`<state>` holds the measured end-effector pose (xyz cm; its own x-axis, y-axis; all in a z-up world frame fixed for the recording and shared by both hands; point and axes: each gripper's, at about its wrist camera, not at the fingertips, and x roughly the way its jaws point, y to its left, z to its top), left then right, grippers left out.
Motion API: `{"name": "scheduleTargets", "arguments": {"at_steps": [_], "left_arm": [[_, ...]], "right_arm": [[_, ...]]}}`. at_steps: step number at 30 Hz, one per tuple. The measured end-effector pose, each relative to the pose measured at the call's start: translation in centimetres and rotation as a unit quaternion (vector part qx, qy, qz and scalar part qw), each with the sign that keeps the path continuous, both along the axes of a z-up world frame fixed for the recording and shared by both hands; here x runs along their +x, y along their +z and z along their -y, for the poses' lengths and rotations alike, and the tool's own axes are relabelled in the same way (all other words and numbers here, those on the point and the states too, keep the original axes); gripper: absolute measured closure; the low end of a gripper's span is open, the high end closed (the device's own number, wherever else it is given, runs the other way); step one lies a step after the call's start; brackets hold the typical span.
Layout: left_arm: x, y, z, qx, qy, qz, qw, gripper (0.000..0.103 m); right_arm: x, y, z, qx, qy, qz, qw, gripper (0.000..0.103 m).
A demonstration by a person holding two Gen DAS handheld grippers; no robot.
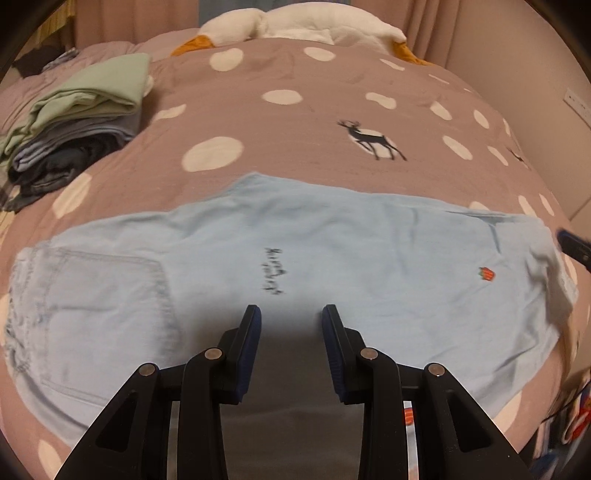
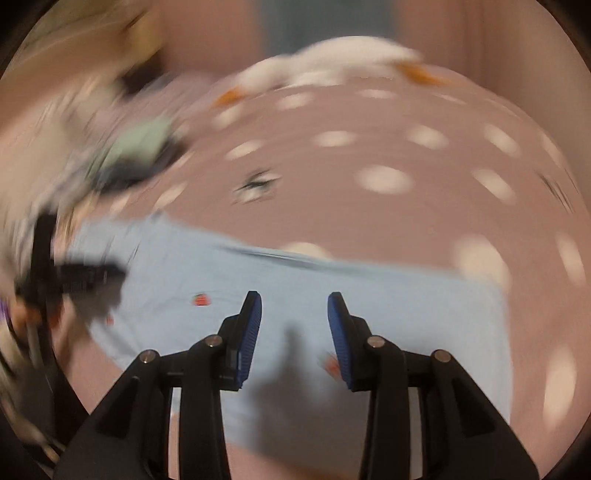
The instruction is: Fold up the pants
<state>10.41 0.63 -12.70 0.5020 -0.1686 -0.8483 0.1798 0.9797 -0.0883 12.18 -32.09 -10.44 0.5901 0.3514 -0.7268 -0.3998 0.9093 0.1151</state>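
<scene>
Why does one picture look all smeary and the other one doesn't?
Right wrist view: the bedspread and light blue pants are streaked with motion blur, though the right hand-held gripper itself looks sharp. Left wrist view: mostly crisp, with the deer print clear. Both views bulge from the fisheye lens, and each gripper casts a dark shadow on the pants.

A brown dotted bed cover carries light-blue pants, a folded clothes stack and white plush toys.

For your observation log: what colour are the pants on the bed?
Light blue pants, clearest in the left wrist view.
</scene>
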Motion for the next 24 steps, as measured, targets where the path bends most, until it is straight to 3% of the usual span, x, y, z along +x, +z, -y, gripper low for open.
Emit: {"name": "scheduleTargets", "arguments": {"at_steps": [3,7,14,16,18,21,24], "left_arm": [[0.0,0.0,-0.9,0.009,-0.001,0.005,1.0000,0.070],[0.3,-0.1,-2.1,0.014,0.003,0.007,0.9999,0.070],[1.2,-0.4,-3.2,0.005,0.006,0.005,1.0000,0.070],[1.3,-0.5,-3.2,0.007,0.004,0.005,1.0000,0.070],[1.5,-0.6,-3.2,0.008,0.003,0.005,1.0000,0.070],[1.7,-0.5,-3.3,0.007,0.004,0.006,1.0000,0.070],[2.1,-0.5,-3.3,0.013,0.005,0.008,0.9999,0.070]], "right_arm": [[2.6,-1.1,-4.5,-0.058,0.109,-0.020,0.992,0.069],[5.7,-3.0,-7.4,-0.123,0.181,-0.044,0.975,0.069],[8.2,-5.0,-9.2,-0.159,0.253,-0.095,0.950,0.069],[8.0,-5.0,-9.3,-0.163,0.268,-0.098,0.944,0.083],[7.7,-4.8,-9.6,-0.183,0.277,-0.088,0.939,0.097],[7.2,-3.8,-10.2,-0.209,0.282,-0.061,0.935,0.101],[7.7,-2.2,-10.1,-0.205,0.262,-0.029,0.943,0.102]]}}
